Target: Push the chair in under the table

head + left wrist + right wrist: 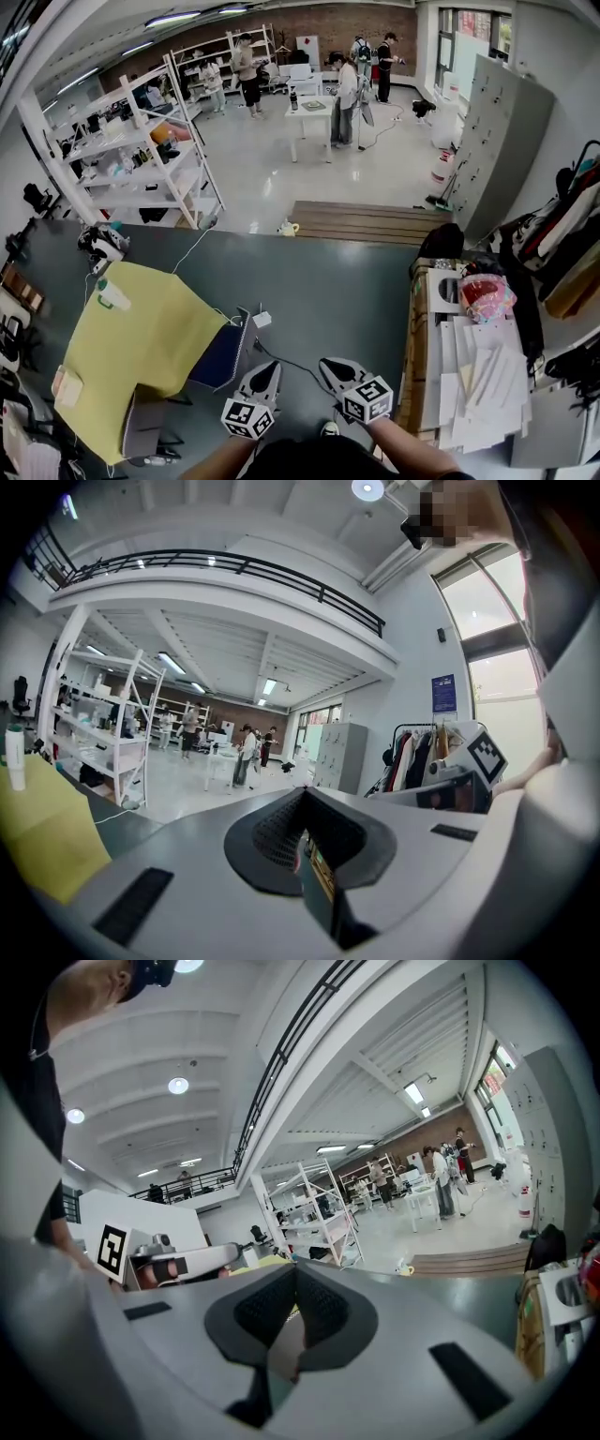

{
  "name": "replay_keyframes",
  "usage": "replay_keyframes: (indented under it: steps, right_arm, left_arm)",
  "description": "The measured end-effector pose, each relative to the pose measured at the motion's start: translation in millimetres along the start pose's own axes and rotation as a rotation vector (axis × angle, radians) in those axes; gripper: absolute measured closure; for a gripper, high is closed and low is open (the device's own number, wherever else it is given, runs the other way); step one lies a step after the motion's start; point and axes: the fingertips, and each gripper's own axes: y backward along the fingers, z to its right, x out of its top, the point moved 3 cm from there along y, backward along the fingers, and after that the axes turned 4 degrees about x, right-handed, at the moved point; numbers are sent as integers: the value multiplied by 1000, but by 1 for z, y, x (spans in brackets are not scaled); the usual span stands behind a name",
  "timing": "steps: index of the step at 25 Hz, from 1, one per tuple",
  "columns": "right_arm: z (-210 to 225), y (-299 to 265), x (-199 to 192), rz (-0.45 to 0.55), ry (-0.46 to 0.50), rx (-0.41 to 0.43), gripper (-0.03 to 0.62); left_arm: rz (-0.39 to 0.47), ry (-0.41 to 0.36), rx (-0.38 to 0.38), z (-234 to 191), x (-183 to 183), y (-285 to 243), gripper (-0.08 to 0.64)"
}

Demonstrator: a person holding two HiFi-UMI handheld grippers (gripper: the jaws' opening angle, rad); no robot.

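In the head view a blue chair (221,355) stands on the dark floor at the right edge of the yellow table (131,342), its seat partly under the top. My left gripper (269,371) is shut and empty, just right of the chair and apart from it. My right gripper (328,367) is shut too, further right over the floor. The left gripper view shows its jaws (302,803) closed on nothing, the yellow table (42,841) at far left and the right gripper's marker cube (486,755) at right. The right gripper view shows its jaws (294,1286) closed, with the left gripper (159,1262) beside them.
A black cable (291,361) and a white adapter (262,320) lie on the floor by the chair. A cluttered desk with papers (469,375) stands at right. A wooden bench (366,221), white shelving (141,155), grey lockers (502,141) and several people stand further off.
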Motion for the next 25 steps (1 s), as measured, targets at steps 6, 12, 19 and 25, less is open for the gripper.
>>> replay_keyframes:
  steps: [6, 12, 19, 25]
  right_arm:
    - [6, 8, 0, 18, -12, -46, 578]
    - [7, 23, 0, 29, -23, -121, 578]
    - [2, 20, 4, 28, -6, -194, 578]
    - [-2, 13, 1, 17, -1, -241, 578]
  left_arm:
    - [-24, 0, -15, 0, -3, -11, 552]
    - [-43, 18, -54, 4, -6, -23, 552]
    - [-45, 37, -142, 1, -5, -32, 552]
    - [-54, 43, -165, -11, -7, -35, 552]
